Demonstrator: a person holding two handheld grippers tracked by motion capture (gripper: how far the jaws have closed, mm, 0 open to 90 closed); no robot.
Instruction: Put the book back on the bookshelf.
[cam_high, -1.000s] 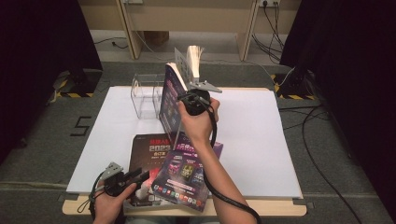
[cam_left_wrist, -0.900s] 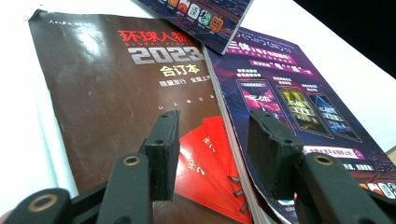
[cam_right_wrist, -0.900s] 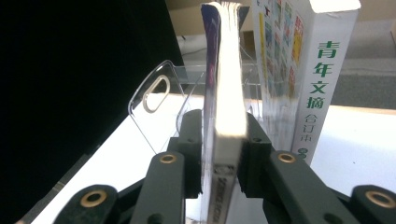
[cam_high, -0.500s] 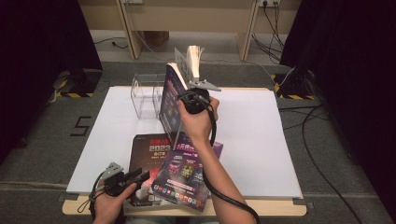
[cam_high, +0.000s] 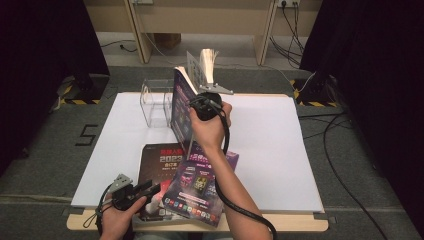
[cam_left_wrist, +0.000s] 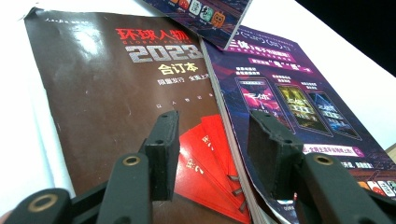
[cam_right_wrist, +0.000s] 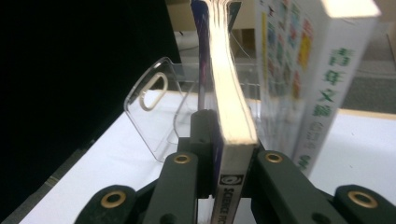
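My right gripper (cam_high: 202, 100) holds a purple-covered magazine (cam_high: 181, 107) upright at the middle of the table. In the right gripper view its jaws have just been closing and now press both sides of the magazine (cam_right_wrist: 229, 84) near the spine; right gripper (cam_right_wrist: 229, 135). A white book (cam_right_wrist: 322, 70) stands just behind it. Near the front edge my left gripper (cam_high: 150, 190) rests low and open over a brown magazine (cam_high: 157, 160). In the left gripper view, nothing sits between the spread jaws of the left gripper (cam_left_wrist: 215, 135), and the brown magazine (cam_left_wrist: 107, 79) lies under them.
A clear acrylic holder (cam_high: 156, 102) stands left of the upright magazine, also seen as the clear holder (cam_right_wrist: 154, 102). Purple magazines (cam_high: 200, 185) lie overlapping the brown one near the front edge; one such magazine (cam_left_wrist: 289, 102) lies beside the left jaws. White paper (cam_high: 280, 145) covers the table.
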